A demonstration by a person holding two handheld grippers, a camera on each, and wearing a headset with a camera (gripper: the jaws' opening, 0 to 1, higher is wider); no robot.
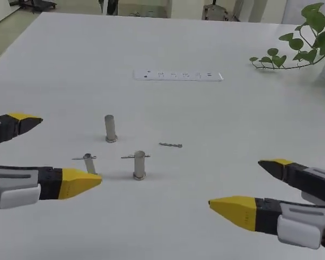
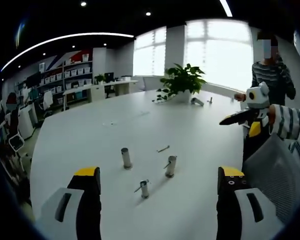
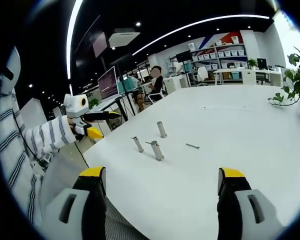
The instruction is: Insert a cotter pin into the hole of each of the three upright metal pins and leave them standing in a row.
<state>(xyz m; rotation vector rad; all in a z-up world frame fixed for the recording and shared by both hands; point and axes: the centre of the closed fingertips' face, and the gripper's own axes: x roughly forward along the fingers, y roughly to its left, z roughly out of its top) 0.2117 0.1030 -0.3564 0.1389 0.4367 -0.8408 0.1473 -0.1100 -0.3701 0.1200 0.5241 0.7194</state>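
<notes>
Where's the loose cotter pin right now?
In the head view the loose cotter pin lies flat on the table, right of the bare upright pin and the front-right pin.

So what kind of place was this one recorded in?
Probably an open-plan office or lab workspace. There is a big white table with a power strip and a plant, shelves of storage boxes along the far wall, and a person seated near a monitor.
</notes>
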